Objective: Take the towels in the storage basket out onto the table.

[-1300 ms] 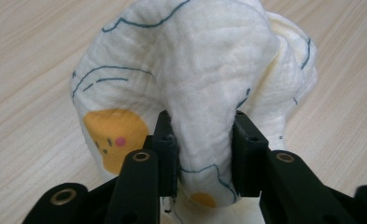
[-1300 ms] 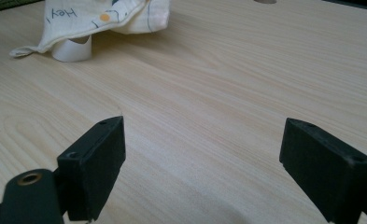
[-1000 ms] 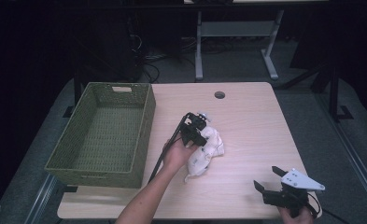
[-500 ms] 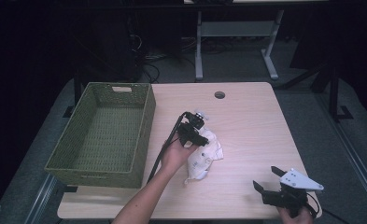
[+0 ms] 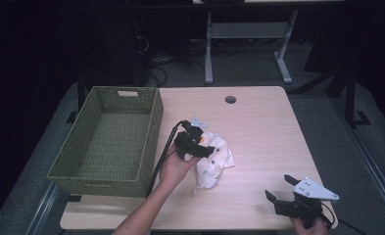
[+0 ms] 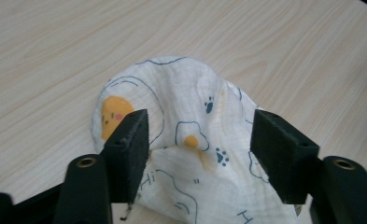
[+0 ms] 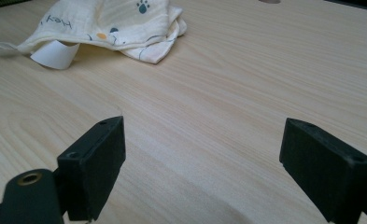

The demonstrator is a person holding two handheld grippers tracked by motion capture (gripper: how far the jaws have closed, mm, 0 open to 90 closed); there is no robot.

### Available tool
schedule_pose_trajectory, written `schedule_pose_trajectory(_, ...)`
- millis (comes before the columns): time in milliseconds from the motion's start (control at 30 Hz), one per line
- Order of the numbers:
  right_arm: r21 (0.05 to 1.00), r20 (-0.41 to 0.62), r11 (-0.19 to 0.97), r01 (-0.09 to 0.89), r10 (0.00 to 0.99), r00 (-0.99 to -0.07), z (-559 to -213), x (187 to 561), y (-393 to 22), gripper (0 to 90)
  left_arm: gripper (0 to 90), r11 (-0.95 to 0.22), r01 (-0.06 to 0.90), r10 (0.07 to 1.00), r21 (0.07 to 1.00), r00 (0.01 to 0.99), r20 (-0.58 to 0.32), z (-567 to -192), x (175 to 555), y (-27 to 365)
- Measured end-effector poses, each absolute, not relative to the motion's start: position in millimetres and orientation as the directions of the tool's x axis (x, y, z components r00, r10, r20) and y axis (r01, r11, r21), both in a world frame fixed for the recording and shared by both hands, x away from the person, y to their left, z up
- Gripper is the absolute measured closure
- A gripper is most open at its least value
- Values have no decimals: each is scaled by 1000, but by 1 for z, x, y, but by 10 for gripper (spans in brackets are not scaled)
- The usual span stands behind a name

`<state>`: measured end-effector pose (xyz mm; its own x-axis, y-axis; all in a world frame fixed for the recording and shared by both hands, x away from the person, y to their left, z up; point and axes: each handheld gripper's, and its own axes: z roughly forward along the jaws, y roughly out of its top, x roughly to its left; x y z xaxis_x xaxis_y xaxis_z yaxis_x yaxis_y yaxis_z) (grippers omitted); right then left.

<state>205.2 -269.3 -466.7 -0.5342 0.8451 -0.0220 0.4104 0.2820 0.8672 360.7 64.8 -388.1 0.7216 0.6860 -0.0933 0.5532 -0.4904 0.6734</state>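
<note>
Two black jaws of the left gripper (image 6: 197,140) stand apart, and they have just been opening. Between them lies the cloth (image 6: 186,144), white with small printed eggs, paw marks and blue lines. In the left gripper view the cloth rises as a soft bump in the gap. One pad (image 6: 127,144) stands close against the yellow print on one side of the cloth; the other pad (image 6: 279,149) is beside the opposite edge of the cloth, with a narrow strip of table between them. The pads do not press the cloth, so nothing is gripped.

In the high view the left gripper (image 5: 200,147) is over the near-basket edge of the cloth (image 5: 214,164), and the person's left hand (image 5: 173,169) holds it from below. The cloth lies crumpled on the table (image 5: 258,127), just beside the green basket (image 5: 109,137), on the side away from the basket's handle wall.

Well apart from the cloth, at the table edge nearest the person, the right gripper (image 5: 283,188) hangs with its jaws wide open. In the right gripper view its pads (image 7: 97,161) have only bare wood between them, and the cloth (image 7: 111,25) lies far ahead with a white label at its edge.
</note>
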Motion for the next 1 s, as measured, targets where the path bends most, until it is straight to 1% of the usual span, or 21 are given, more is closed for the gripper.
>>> schedule_pose_trajectory(167, 864, -30, 292, 410, 843, -537, -467, 206, -268, 139, 323, -470, 527, 684, 708, 725, -85, -388, 351, 73)
schedule_pose_trajectory(367, 863, -30, 294, 412, 842, -539, -467, 206, -266, 139, 304, -431, 523, 686, 735, 719, -109, -387, 340, 80)
schedule_pose_trajectory(1000, 857, -26, 290, 426, 850, -526, -469, 207, -268, 139, 304, -435, 502, 675, 748, 731, -99, -397, 311, 99)
